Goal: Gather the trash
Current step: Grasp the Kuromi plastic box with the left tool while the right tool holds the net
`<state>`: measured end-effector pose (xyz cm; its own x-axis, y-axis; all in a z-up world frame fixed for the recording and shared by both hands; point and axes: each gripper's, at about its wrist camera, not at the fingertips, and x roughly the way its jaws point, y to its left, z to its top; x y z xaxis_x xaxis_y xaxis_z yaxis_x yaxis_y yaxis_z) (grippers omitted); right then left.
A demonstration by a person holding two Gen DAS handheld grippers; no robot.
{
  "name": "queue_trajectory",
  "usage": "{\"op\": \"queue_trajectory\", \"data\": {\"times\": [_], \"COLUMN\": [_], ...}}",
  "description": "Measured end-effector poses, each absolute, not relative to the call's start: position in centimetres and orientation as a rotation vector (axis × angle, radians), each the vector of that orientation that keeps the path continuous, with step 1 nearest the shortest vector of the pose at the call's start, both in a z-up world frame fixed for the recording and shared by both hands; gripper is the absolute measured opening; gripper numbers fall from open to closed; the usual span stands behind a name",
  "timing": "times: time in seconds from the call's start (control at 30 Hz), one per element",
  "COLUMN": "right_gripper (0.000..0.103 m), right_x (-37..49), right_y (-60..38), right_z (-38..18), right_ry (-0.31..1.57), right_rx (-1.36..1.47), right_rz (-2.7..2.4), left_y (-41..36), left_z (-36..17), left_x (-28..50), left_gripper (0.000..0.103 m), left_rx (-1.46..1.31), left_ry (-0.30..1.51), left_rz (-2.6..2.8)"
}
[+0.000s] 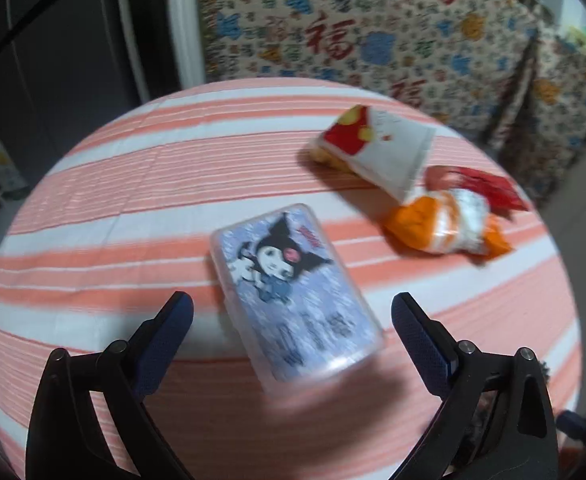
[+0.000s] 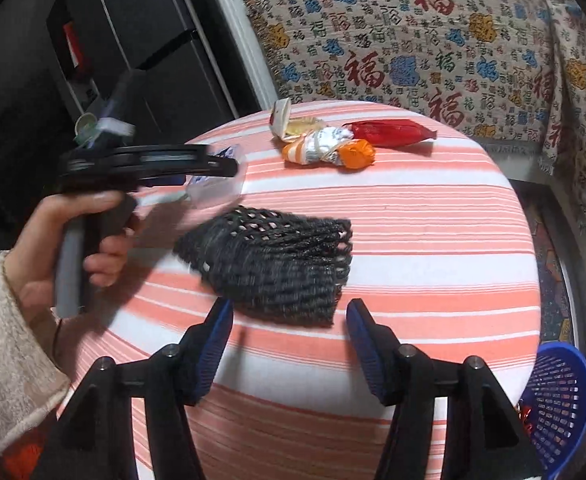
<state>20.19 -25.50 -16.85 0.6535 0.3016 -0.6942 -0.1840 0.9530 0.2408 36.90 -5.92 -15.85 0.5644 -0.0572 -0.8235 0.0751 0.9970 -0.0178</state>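
My left gripper is open, its jaws on either side of the near end of a clear plastic case with a cartoon picture, not touching it. Beyond lie an orange-and-white wrapper, a white and red carton and a red wrapper. My right gripper is open just short of a black woven basket lying tipped on the striped table. The same wrappers lie at the far edge. The left gripper shows at the left, over the case.
A blue plastic mesh basket stands low beside the table at the right. A sofa with a patterned cover is behind the table. A dark cabinet stands at the back left.
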Motion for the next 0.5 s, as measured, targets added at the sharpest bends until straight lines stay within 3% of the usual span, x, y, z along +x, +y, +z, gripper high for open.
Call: {"op": "queue_trajectory", "data": {"times": [0.07, 0.23, 0.4, 0.5], "right_gripper": [0.06, 0.06, 0.06, 0.06], "right_x": [19.6, 20.3, 21.4, 22.0], "right_y": [-26.1, -26.2, -23.8, -23.3], "right_z": [-16.2, -15.4, -15.8, -16.4], "right_ry": [0.782, 0.764, 0.788, 0.821], "right_rx": [0.167, 0.178, 0.004, -0.025], "right_rz": [0.253, 0.28, 0.283, 0.297], "left_y": [-5.3, -3.5, -2.1, -2.4], "left_z": [-16.5, -16.4, -16.2, -16.8], "left_x": [36.9, 33.6, 27.6, 25.1], "left_gripper": [0.074, 0.073, 0.074, 0.08], "left_rx": [-0.005, 0.052, 0.028, 0.114], "left_ry": [0.988, 0.995, 1.045, 1.021], "left_rz": [-0.114, -0.205, -0.433, -0.422]}}
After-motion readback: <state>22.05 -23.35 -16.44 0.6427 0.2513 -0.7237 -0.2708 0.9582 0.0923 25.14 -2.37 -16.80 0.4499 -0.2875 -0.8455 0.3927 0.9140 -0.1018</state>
